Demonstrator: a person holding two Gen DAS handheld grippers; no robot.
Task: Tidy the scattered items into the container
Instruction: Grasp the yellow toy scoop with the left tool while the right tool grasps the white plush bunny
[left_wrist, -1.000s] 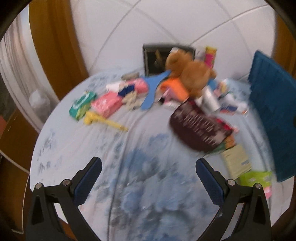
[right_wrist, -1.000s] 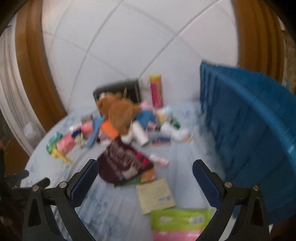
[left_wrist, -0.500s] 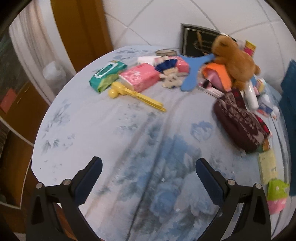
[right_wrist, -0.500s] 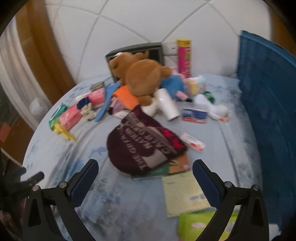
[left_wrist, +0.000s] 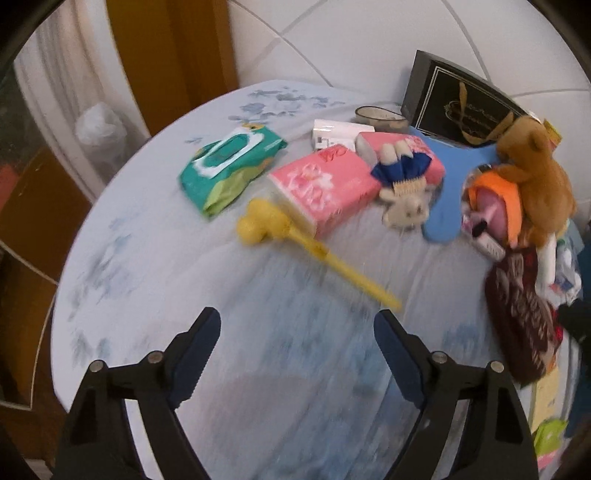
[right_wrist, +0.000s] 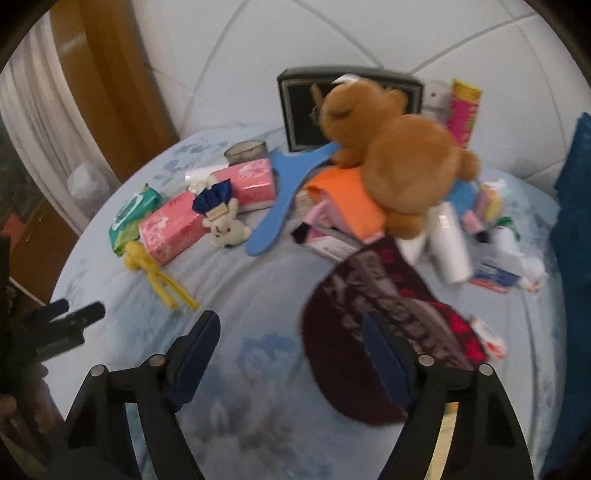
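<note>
Scattered items lie on a round table with a pale blue floral cloth (left_wrist: 155, 280). My left gripper (left_wrist: 297, 325) is open and empty, just short of a yellow duck-headed stick (left_wrist: 295, 240). Beyond it lie a pink tissue pack (left_wrist: 325, 186), a green wipes pack (left_wrist: 229, 162) and a small plush rabbit (left_wrist: 402, 206). My right gripper (right_wrist: 290, 328) is open and empty, its right finger over a dark maroon knitted hat (right_wrist: 373, 325). A brown teddy bear (right_wrist: 399, 166) lies on an orange item. The blue container (right_wrist: 572, 229) stands at the far right.
A black framed box (left_wrist: 461, 107) leans on the white padded wall behind the pile. A blue flat paddle (right_wrist: 284, 199), a white roll (right_wrist: 448, 243), a pink-yellow tube (right_wrist: 461, 110) and small packets crowd the back. My left gripper shows at the left edge (right_wrist: 62, 314).
Both grippers have moved forward and lower toward the items. The left view swung left toward the yellow stick and tissue packs. The right gripper closed in on the maroon hat. Both stay open.
</note>
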